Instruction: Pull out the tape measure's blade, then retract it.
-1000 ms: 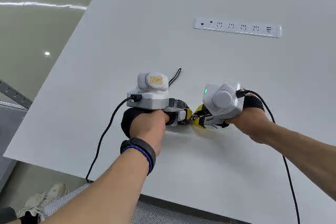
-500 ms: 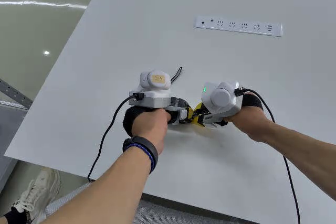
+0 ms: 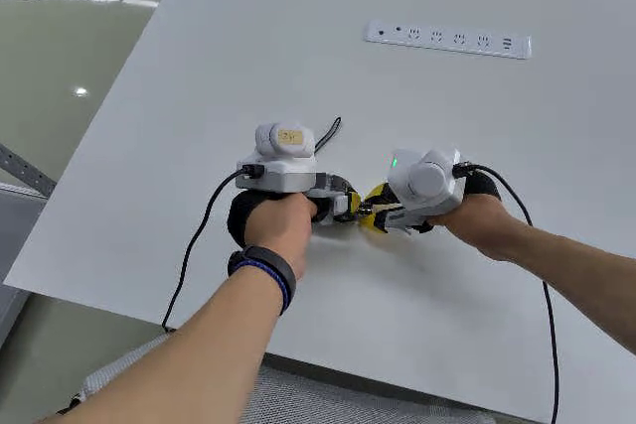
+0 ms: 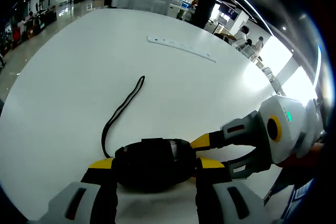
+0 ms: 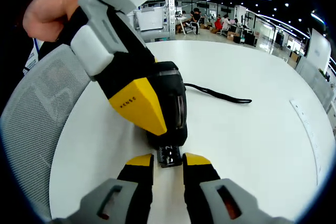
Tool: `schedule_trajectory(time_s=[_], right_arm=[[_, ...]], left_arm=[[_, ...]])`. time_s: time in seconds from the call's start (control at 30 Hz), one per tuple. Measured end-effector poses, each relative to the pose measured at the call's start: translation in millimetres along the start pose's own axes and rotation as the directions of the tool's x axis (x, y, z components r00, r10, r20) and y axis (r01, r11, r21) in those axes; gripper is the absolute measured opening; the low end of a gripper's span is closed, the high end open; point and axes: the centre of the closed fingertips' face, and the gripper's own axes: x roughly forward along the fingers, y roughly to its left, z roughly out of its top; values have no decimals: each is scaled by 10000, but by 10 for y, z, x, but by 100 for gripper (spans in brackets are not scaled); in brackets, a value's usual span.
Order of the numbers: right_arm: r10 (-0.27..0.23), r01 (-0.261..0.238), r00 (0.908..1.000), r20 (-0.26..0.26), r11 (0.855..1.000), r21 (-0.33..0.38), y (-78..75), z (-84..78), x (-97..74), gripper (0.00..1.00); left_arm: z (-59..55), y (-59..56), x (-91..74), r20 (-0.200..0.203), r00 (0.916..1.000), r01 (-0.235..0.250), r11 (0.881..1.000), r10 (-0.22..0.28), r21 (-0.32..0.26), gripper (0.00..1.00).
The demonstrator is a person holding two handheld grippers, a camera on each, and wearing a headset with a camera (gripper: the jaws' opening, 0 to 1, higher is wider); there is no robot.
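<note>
The tape measure (image 4: 152, 162) rests on the white surface (image 4: 68, 87), its black case clamped between the fingers of the left gripper (image 4: 156, 165) — the fingers of the right gripper (image 5: 168, 160) pinch the blade tip (image 5: 169, 153) just at the case mouth.

Tape measure (image 4: 152, 162) on table (image 3: 248, 57), between left gripper (image 4: 155, 167) and right gripper (image 5: 169, 160), power strip (image 3: 447, 40) far behind.
</note>
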Motion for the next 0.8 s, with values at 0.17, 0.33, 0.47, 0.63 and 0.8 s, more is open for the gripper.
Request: schedule_trajectory(time_s=[0.17, 0.33, 0.47, 0.63, 0.8], right_arm=[[-113, 111, 9999, 94, 9997, 197, -53, -21, -28, 22], [-226, 220, 9995, 230, 9994, 278, -48, -24, -2, 15], [-235, 222, 9994, 269, 9987, 464, -56, -15, 9, 15], [-211, 203, 9997, 154, 9985, 502, -55, 8, 46, 14], [-262, 256, 9996, 86, 9979, 600, -74, 22, 68, 13]], left_arm=[[-4, -4, -8, 10, 10000, 43, 10000, -43, 2, 57], [-6, -3, -18, 49, 9999, 139, 9999, -139, 18, 57], [-5, -3, -18, 24, 9997, 230, 9997, -230, 70, 57], [4, 0, -5, -22, 9996, 284, 9996, -284, 54, 56], [8, -5, -23, 56, 9995, 317, 9993, -316, -192, 55]])
